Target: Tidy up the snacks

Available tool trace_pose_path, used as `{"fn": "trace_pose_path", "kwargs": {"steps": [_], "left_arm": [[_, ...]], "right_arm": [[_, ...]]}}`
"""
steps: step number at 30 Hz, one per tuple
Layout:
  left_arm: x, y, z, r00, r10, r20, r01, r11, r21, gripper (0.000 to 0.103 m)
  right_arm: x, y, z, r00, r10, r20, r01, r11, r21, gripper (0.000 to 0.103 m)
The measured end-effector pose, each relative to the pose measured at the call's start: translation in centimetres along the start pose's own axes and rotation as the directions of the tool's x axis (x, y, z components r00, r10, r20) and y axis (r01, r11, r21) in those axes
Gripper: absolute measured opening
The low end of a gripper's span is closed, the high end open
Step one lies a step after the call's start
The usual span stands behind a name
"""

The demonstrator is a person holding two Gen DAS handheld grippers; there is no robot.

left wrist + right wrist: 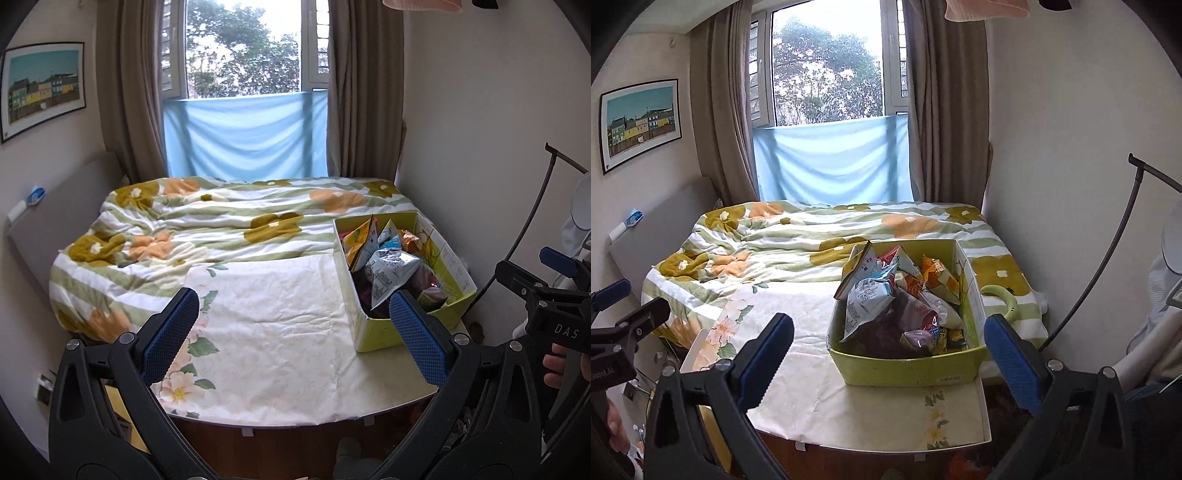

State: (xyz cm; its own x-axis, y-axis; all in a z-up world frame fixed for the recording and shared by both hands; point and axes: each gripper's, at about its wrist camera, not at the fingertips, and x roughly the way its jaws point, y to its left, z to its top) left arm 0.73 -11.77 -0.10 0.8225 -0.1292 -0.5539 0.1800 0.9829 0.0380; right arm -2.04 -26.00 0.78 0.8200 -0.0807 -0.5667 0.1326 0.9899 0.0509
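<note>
A yellow-green cardboard box (376, 334) full of snack bags (391, 267) stands on a small table with a pale floral cloth (273, 332), at the foot of a bed. In the right wrist view the box (905, 365) is straight ahead with several snack bags (871, 295) piled inside. My left gripper (295, 332) is open and empty, held above the cloth to the left of the box. My right gripper (890, 354) is open and empty, in front of the box. The right gripper also shows at the right edge of the left wrist view (554, 295).
A bed with a green-striped flowered duvet (221, 221) lies behind the table. A window with a blue cloth (243, 136) and brown curtains is at the back. A green handle-shaped object (1004, 299) lies right of the box. A lamp stand (1108, 251) leans at right.
</note>
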Motion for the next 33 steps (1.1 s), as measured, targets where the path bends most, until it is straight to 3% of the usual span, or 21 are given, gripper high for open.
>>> {"fn": "trace_pose_path", "kwargs": {"steps": [33], "left_arm": [[1.3,0.1,0.5,1.000,-0.013,0.005,0.013,1.000,0.002,0.102]], "right_arm": [[1.2,0.9,-0.2,1.000,-0.011,-0.014,0.011,1.000,0.003,0.102]]}}
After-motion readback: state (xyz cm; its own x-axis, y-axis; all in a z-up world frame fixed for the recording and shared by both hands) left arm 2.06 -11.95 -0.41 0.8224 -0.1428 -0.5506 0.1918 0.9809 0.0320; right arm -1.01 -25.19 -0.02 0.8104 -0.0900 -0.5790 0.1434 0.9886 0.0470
